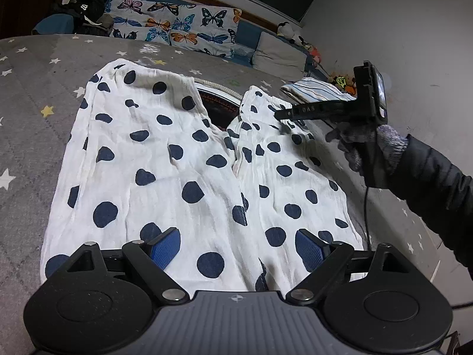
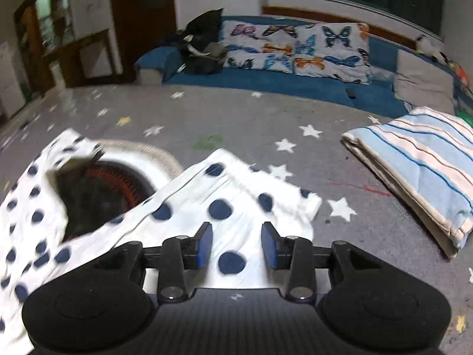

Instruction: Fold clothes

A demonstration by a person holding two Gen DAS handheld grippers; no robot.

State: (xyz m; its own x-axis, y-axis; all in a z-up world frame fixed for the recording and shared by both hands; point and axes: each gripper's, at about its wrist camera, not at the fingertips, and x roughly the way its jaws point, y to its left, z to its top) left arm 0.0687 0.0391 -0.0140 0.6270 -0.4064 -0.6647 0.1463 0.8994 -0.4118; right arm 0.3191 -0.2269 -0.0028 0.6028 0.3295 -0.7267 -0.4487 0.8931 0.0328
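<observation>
A white garment with dark blue polka dots (image 1: 183, 159) lies spread flat on a grey carpet with star print (image 1: 35, 112), its two long sections running from the near edge toward the far side, where they part around a dark round object with a red-orange ring (image 1: 217, 105) and pale rim that shows in the gap. What that object is cannot be told.

The left tool (image 1: 238, 250) hangs low over the near end of the garment, its blue pads (image 1: 170, 244) spread wide with only flat cloth under them and nothing gripped.

The right tool (image 2: 236, 245), seen from the left wrist camera as a black bar in a gloved hand (image 1: 357, 145) with a dark padded sleeve (image 1: 434, 177), sits over the far right corner of the garment. In its own view its blue pads stand partly apart above the dotted cloth; they press on nothing, and no fabric is lifted between them. The view is blurred on the left.

To the right, apart from the garment, a folded blue-and-white striped cloth (image 2: 425, 171) rests on the carpet. Beyond, along the far wall, lies a blue mattress (image 2: 295, 85) with butterfly-print pillows (image 2: 295, 50), a dark pile of clothing or bags (image 2: 204, 47) at its left end, a grey cushion (image 2: 422, 85) and small toys (image 1: 343, 81) at the right.
</observation>
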